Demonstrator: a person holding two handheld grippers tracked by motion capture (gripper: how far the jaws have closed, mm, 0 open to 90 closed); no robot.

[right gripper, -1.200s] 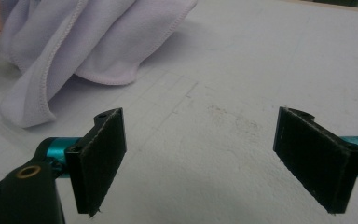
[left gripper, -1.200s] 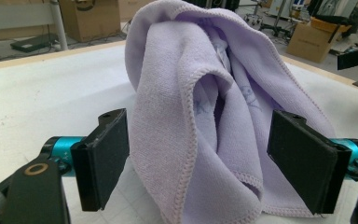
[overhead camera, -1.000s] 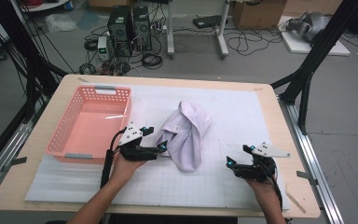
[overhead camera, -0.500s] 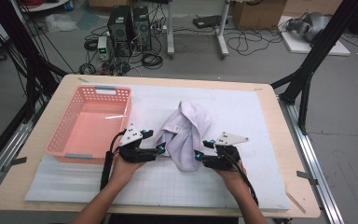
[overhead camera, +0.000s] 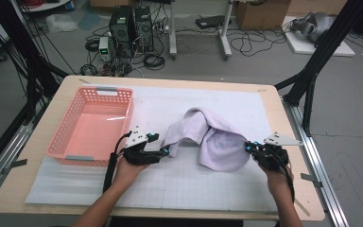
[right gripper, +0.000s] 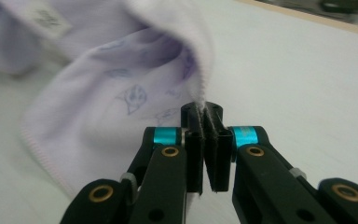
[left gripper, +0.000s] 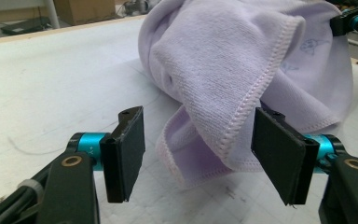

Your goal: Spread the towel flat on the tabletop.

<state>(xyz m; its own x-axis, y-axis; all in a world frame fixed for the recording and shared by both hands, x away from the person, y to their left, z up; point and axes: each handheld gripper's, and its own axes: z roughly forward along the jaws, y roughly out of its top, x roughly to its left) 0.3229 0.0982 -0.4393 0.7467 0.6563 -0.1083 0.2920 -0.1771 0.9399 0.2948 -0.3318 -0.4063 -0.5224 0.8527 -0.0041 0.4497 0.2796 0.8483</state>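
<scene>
A pale lilac towel (overhead camera: 212,137) lies bunched in the middle of the white mat. My right gripper (overhead camera: 248,148) holds its right edge, jaws shut on the stitched hem (right gripper: 201,100), and pulls that edge outward to the right. My left gripper (overhead camera: 164,152) sits at the towel's left end with jaws wide open. In the left gripper view a folded, hemmed corner of the towel (left gripper: 223,121) hangs between the two pads (left gripper: 131,140), touching neither. Small printed figures show on the towel (right gripper: 135,98) in the right gripper view.
A pink plastic basket (overhead camera: 75,149) stands on the left of the table, just left of my left hand. The white gridded mat (overhead camera: 179,189) covers most of the wooden table (overhead camera: 293,189). Black frame legs and cables stand beyond the far edge.
My right gripper came in to the towel, shut on its right hem and has drawn it to the right, spreading the cloth. The left gripper has stayed in place, open.
</scene>
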